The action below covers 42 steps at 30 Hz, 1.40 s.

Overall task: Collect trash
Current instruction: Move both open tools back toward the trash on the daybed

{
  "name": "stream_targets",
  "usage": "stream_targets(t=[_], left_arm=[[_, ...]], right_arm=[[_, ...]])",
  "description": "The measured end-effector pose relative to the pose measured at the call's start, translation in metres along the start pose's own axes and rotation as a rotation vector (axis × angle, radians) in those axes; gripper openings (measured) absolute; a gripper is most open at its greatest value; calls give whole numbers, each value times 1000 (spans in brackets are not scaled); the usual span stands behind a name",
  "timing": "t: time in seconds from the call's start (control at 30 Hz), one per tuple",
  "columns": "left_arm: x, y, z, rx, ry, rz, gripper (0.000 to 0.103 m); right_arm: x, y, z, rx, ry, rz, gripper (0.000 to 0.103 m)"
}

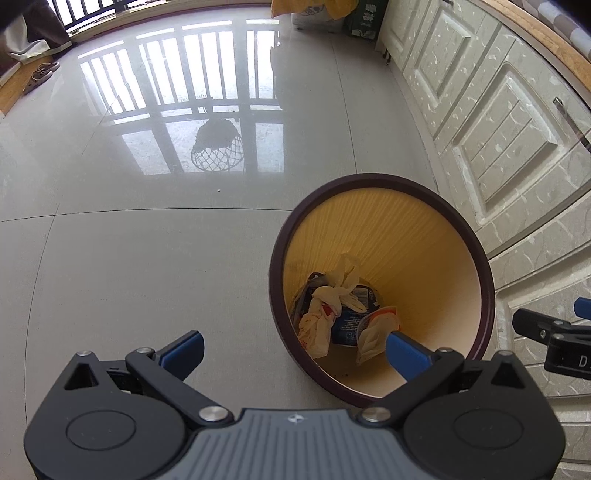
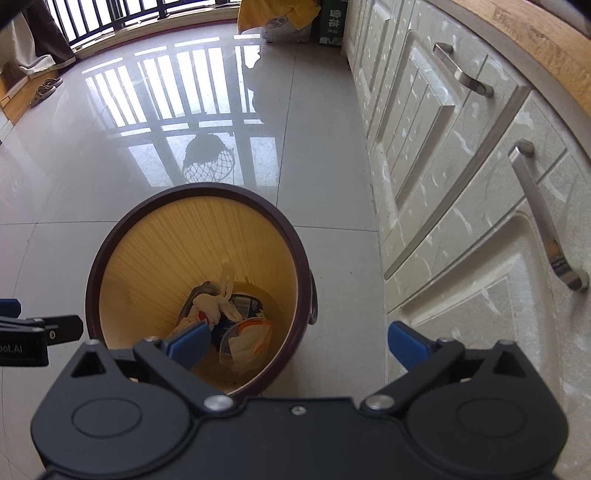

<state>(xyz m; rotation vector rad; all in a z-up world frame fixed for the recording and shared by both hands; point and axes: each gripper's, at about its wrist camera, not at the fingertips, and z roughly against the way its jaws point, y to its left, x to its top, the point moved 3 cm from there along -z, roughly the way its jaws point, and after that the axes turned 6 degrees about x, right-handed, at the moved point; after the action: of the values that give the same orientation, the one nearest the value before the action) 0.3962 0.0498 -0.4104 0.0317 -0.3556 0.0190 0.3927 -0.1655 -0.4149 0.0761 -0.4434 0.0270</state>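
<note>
Above a glossy tiled floor (image 1: 147, 258), we hold our left tool (image 1: 293, 349) spread wide and empty, one blue finger over bare tile and the other finger (image 1: 404, 350) over the near rim of the bin (image 1: 487, 280). Our right tool (image 2: 297, 345) is spread wide too and grips nothing, its left finger (image 2: 188, 347) over the bin's mouth and its right finger over the strip of floor beside the cabinets (image 2: 461, 206). Each tool shows at the edge of the other's view. The bin, round with a dark rim and a ribbed yellow inner wall, stands upright on the floor just beside the cabinets. At its bottom lies the trash (image 1: 340, 317): crumpled pale plastic bags, a blue wrapper and an orange-and-white packet, heaped together. Beyond the bin, the white cabinet fronts carry metal handles (image 2: 546, 221) under a wooden-edged table (image 2: 546, 40). Farther off, the tiles reflect a barred window. At the far wall we see a green box (image 2: 334, 22), something draped in yellow cloth (image 2: 273, 14), a dark curtain (image 2: 48, 33) and a pair of slippers (image 2: 46, 88).
</note>
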Motion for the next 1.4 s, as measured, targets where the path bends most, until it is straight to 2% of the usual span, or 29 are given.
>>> stream_targets(t=[0.37, 0.53, 0.77, 0.97, 1.1, 1.27, 1.4], left_arm=[[4, 22, 64, 9, -152, 43, 103], [5, 27, 101, -12, -229, 67, 103], [8, 25, 163, -55, -367, 79, 103], [8, 7, 216, -97, -484, 75, 103], [6, -10, 249, -135, -556, 76, 103], [2, -39, 286, -171, -661, 86, 103], [0, -69, 304, -209, -696, 60, 103]], right_arm=[[7, 28, 77, 12, -168, 79, 103], [7, 32, 118, 20, -250, 81, 103], [7, 24, 189, 29, -409, 60, 103], [6, 5, 249, 7, -526, 25, 103], [2, -15, 290, -50, -602, 16, 103], [-13, -53, 339, -112, -688, -13, 103], [-33, -90, 372, -184, -739, -55, 103]])
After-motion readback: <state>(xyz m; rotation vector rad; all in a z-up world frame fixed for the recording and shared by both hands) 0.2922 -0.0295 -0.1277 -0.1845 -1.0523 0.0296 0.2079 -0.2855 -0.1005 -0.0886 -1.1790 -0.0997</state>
